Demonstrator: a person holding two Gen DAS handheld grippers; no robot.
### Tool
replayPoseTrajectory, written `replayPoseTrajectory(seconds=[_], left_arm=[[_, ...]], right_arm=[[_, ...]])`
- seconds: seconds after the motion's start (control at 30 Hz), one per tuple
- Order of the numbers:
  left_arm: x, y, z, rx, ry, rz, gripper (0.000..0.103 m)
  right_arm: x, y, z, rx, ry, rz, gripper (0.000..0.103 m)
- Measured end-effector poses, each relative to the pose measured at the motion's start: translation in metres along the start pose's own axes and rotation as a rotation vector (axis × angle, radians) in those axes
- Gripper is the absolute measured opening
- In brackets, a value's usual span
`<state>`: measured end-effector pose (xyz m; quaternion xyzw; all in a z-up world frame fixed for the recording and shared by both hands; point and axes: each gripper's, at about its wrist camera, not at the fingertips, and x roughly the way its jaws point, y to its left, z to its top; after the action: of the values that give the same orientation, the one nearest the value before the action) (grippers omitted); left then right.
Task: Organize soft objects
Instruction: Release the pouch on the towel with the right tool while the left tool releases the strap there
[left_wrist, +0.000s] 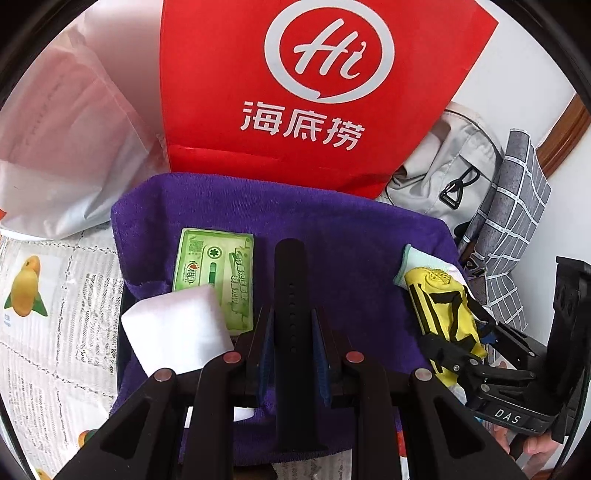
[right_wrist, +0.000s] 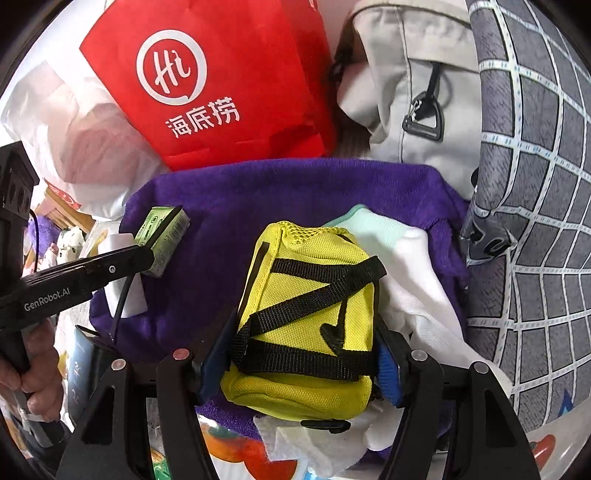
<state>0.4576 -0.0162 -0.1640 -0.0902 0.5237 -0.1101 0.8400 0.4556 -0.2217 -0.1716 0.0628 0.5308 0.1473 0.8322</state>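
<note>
Nearest in the left wrist view, the left gripper (left_wrist: 291, 354) is clenched on a black strap (left_wrist: 291, 295), which runs up between its blue pads and lies over a purple towel (left_wrist: 332, 236). Just left of the strap, on the towel, sit a white folded cloth (left_wrist: 177, 328) and, partly under it, a green tissue pack (left_wrist: 218, 273).

In the right wrist view, the right gripper (right_wrist: 299, 365) grasps a yellow pouch (right_wrist: 306, 314) with black webbing, its blue pads pressing the pouch's two sides. The pouch rests on a white garment (right_wrist: 406, 280) with a mint hem, itself on the purple towel. A crumpled white tissue (right_wrist: 310, 443) lies below the pouch. At the left edge, a person's hand (right_wrist: 26, 384) grips the handle of the other gripper.

Farther back stand a red paper bag (left_wrist: 314, 92) printed with a white logo, a white plastic bag (left_wrist: 55, 147) to its left, a grey backpack (right_wrist: 424, 92) to its right, and a grey checked cushion (right_wrist: 535, 184) beside the backpack.
</note>
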Motion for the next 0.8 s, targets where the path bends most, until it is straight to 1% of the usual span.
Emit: replayPoseTrajectory(seconds=[0.13,0.27,0.47,0.5,0.57,0.7,0.8], left_arm=[[0.004,0.002,0.001,-0.01,-0.002,-0.003,0.02],[0.008,0.0,0.0,0.001,0.007,-0.003,0.02],[0.011,-0.004,0.0,0.011,0.004,-0.001,0.021],[0.01,-0.004,0.001,0.012,0.004,-0.003,0.022],[0.009,-0.005,0.001,0.01,0.005,-0.008,0.031],[0.0,-0.01,0.002,0.015,-0.01,-0.005,0.031],[-0.017,-0.015,0.001,0.035,-0.036,0.019,0.031]], right_arm=[[0.002,-0.001,-0.001,0.008,0.0,0.005,0.071],[0.003,0.002,-0.002,-0.005,0.01,0.022,0.081],[-0.003,0.007,-0.001,0.003,-0.017,0.042,0.081],[-0.005,0.006,0.0,0.008,-0.024,0.045,0.081],[-0.013,0.005,0.001,0.018,-0.046,0.046,0.081],[-0.031,0.005,0.002,0.019,-0.093,0.046,0.081],[-0.047,0.012,0.001,-0.006,-0.135,0.037,0.081]])
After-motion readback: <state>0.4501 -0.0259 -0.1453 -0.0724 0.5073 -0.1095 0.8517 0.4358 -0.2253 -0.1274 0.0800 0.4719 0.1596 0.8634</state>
